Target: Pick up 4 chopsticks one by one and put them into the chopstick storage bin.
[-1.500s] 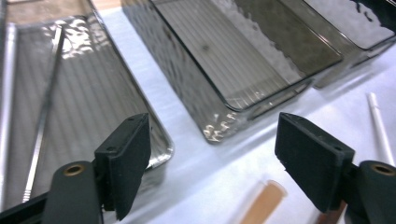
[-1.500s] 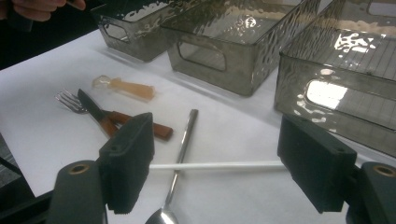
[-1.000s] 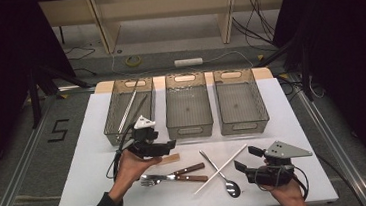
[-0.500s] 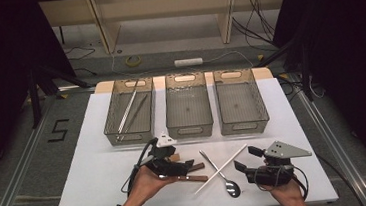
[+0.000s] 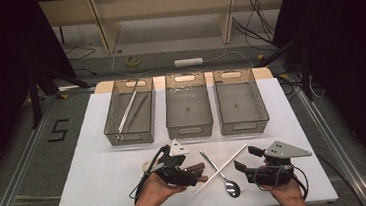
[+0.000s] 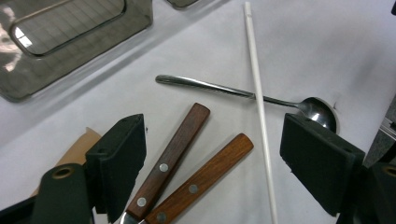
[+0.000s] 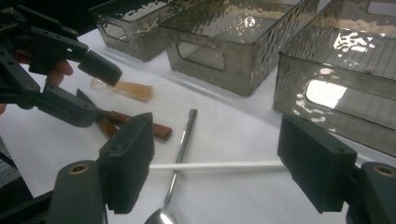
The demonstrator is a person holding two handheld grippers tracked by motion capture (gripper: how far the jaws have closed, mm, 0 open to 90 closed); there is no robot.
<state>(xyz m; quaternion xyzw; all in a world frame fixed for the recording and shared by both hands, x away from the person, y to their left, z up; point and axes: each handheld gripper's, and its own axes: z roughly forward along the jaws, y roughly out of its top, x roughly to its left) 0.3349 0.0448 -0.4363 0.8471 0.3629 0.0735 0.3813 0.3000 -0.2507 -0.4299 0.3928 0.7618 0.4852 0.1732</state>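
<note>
**A:** Where's the thing you're after?

**B:** The 2 wooden-handled utensils (image 6: 187, 163) lie side by side on the white surface (image 5: 102, 175), in front of the 3 grey bins (image 5: 189, 112). Just to their right a white chopstick (image 6: 259, 121) lies across a steel spoon (image 6: 243, 93).

**A:** Which step is this?

**B:** I'd call it the approach to a pick. My left hand-held gripper (image 6: 212, 168) hangs over the handles with its jaws wide, 1 black pad on either side of the pair, nothing held. Whether the pads are touching the surface yet I can't quite tell from here.

**A:** What does the next move need?

**B:** Picking 1 handle. They nearly touch, so I should shift to bracket the nearer one alone, come down and squeeze, then lift without dragging its neighbour. Probably it belongs in a bin; the left bin (image 5: 130, 112) already holds long metal pieces.

**A:** And your hands?

**B:** My left hand (image 5: 154, 193) cradles its hand-held gripper from below, jaws pointing right. My right hand-held gripper (image 5: 247, 170) rests low at the near right edge, jaws wide and empty, aimed at the chopstick.
</note>
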